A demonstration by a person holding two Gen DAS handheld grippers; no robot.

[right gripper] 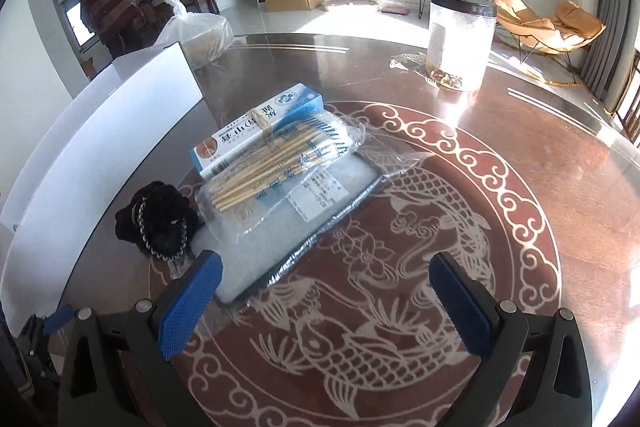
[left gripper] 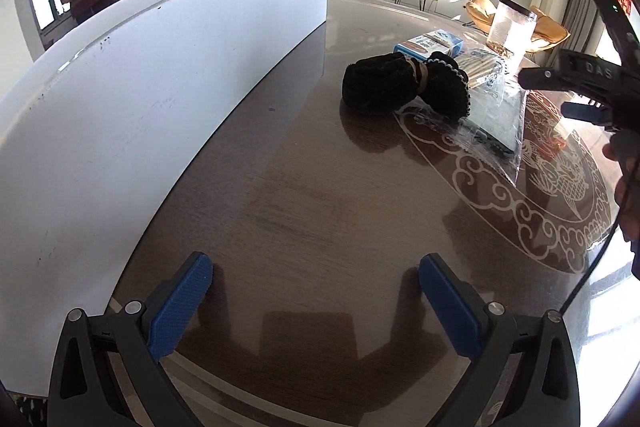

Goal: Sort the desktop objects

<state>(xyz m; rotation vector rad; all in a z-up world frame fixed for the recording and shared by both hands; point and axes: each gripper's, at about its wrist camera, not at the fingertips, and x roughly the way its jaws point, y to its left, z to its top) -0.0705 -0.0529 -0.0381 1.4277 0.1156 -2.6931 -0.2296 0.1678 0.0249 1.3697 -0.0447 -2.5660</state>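
The left gripper is hovering over the dark glossy round tabletop with its blue-padded jaws spread wide and holding nothing. The right gripper is likewise hanging above the red carp-and-cloud pattern with its jaws wide apart and nothing between them.

The things to sort are lying clustered near the tabletop's middle. A black fuzzy fabric bundle with a beaded chain is sitting beside a flat clear plastic bag with a white label. A clear packet of bamboo chopsticks is resting on that bag, leaning against a blue-and-white cardboard box. A tall clear plastic jar with a black lid is standing well apart. A long white box is running along the tabletop's left side.
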